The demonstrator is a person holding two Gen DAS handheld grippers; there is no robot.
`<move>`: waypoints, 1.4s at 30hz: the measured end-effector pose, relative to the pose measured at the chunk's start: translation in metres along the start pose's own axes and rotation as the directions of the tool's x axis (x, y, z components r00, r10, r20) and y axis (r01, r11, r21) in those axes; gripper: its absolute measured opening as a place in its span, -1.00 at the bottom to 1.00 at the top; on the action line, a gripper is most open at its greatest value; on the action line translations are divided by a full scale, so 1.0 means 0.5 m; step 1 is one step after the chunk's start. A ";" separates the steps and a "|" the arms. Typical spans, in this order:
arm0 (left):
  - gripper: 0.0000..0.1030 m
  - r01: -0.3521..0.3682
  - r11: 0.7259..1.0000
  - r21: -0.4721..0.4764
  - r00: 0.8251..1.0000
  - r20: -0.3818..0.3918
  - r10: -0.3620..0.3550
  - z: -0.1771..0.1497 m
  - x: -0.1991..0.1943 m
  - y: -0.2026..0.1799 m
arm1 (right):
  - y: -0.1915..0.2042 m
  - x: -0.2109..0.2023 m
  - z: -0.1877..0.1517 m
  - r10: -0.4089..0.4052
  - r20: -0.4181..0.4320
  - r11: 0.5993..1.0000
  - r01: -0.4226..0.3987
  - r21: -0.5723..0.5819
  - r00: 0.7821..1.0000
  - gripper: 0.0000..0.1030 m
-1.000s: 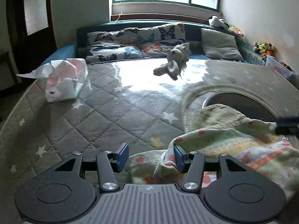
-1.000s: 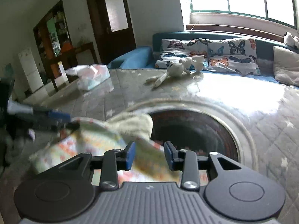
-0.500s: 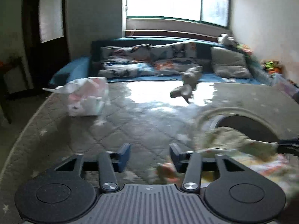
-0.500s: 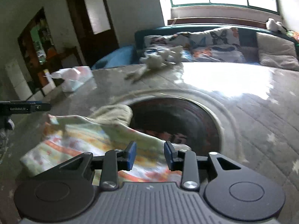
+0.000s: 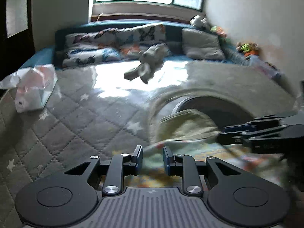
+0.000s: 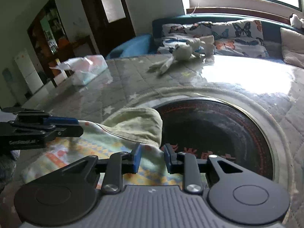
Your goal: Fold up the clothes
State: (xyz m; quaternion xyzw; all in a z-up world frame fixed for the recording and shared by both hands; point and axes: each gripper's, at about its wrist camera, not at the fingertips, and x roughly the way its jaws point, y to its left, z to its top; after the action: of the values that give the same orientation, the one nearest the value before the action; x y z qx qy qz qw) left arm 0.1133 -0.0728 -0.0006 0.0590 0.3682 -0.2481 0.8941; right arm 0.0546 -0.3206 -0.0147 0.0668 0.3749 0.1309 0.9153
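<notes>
Quilted star-print cover [image 5: 79, 125] under glass carries a patterned garment [image 6: 106, 144].

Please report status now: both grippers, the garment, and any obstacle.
Left gripper jaws open over patterned garment. Right gripper jaws open astride its edge. Garment partly folded, lies on quilted table. Stuffed toy far off.
</notes>
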 end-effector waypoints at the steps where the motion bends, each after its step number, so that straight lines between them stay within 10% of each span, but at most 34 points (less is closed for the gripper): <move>1: -0.45 0.004 1.000 -0.014 1.000 -0.004 -0.004 -0.002 0.005 0.004 | 0.001 0.002 0.000 -0.007 -0.002 1.000 0.007 -0.009 1.000 -0.50; 16: -0.49 0.122 0.988 0.096 0.988 0.082 -0.130 -0.056 -0.101 -0.117 | 0.091 -0.079 -0.044 0.073 0.010 0.978 -0.070 -0.196 0.997 -0.50; 31: -0.49 0.169 0.973 0.158 0.984 0.034 -0.177 -0.126 -0.099 -0.180 | -0.013 -0.164 -0.140 -0.086 0.049 0.990 0.091 -0.108 0.995 -0.68; 42: -0.46 0.039 0.998 0.049 0.995 0.090 -0.044 -0.152 -0.168 -0.106 | 0.091 -0.190 -0.136 0.061 0.095 0.973 -0.037 -0.227 0.994 -0.61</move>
State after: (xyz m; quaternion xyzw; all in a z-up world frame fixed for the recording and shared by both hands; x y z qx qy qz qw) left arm -0.0113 -0.0634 0.0061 0.0613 0.3224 -0.2777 0.9029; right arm -0.0671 -0.3029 0.0105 -0.0216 0.3089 0.1916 0.9314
